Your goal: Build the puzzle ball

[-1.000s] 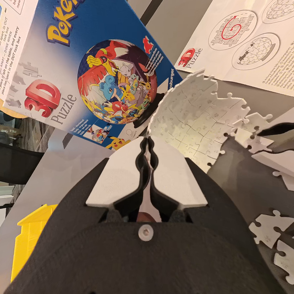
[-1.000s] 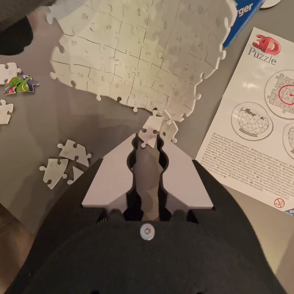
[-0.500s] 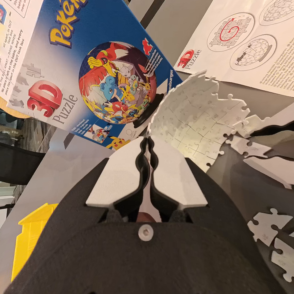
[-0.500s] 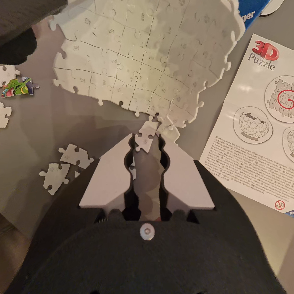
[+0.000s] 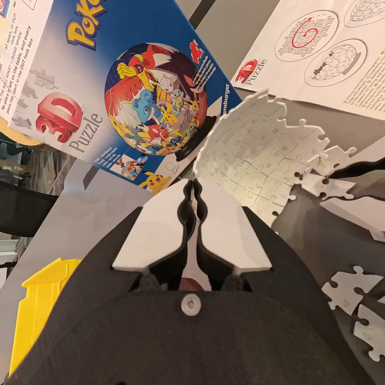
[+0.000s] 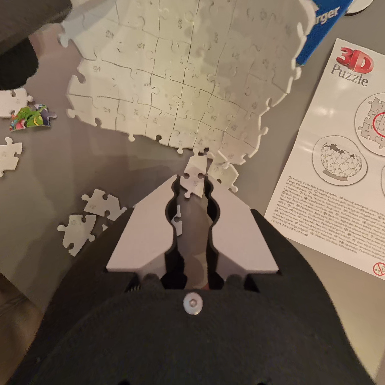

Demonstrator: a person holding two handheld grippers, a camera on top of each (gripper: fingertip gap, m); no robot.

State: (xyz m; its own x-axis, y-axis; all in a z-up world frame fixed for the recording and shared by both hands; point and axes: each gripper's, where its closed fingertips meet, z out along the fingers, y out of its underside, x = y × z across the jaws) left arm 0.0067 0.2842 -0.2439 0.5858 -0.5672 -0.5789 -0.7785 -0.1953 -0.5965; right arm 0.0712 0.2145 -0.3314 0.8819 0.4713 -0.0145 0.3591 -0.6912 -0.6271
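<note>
A curved shell of joined white puzzle pieces [image 5: 256, 158], the partly built ball, shows its inner side. My left gripper [image 5: 192, 183] is shut on the shell's near rim and holds it up. In the right wrist view the shell [image 6: 179, 83] fills the top. My right gripper [image 6: 191, 179] is shut on a single white piece [image 6: 194, 179], whose far knob touches the shell's lower edge. The same piece [image 5: 331, 186] and the right gripper's fingers [image 5: 358, 206] show at the right of the left wrist view.
The blue puzzle box [image 5: 125, 83] and the instruction sheet [image 5: 325, 54] lie behind the shell on the grey table. Loose white pieces [image 6: 91, 214] lie at the left, with a coloured piece [image 6: 31, 117] face up. A yellow object [image 5: 39, 304] sits at lower left. My right fingertips sit around 12 cm from my left ones.
My right gripper has moved closer to the shell with its piece, which now meets the lower edge. The shell looks larger in the right wrist view. My left gripper keeps its hold.
</note>
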